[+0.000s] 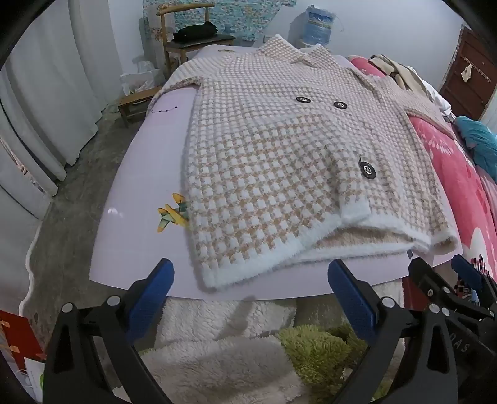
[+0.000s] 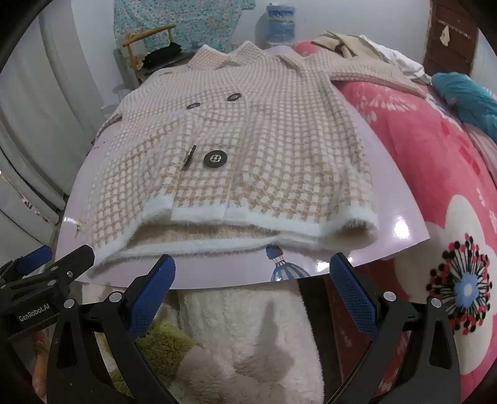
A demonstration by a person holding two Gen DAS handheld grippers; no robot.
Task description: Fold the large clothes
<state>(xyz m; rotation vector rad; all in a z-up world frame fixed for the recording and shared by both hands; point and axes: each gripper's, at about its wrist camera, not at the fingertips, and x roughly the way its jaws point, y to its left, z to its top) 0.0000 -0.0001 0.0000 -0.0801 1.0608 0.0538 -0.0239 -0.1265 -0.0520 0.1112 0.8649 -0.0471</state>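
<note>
A fuzzy beige-and-white checked coat (image 1: 273, 155) (image 2: 236, 155) with dark buttons lies spread face up on a glossy lilac board (image 1: 136, 236) (image 2: 366, 248), collar far, white hem near. One sleeve trails off right over the pink blanket. My left gripper (image 1: 250, 289) hovers just short of the near hem, jaws wide open and empty. My right gripper (image 2: 253, 282) also stands open and empty in front of the hem, beside the left gripper (image 2: 46, 267) at its lower left. The right gripper (image 1: 447, 276) shows in the left wrist view at lower right.
A pink flowered blanket (image 2: 435, 192) covers the bed to the right, with a teal cloth (image 2: 466, 96) and beige clothes (image 2: 348, 43) on it. White and green fleece (image 2: 248, 335) lies under the grippers. A wooden chair (image 1: 186, 40), stool (image 1: 133, 102), water jug (image 1: 320, 25) and curtains (image 1: 46, 93) stand around.
</note>
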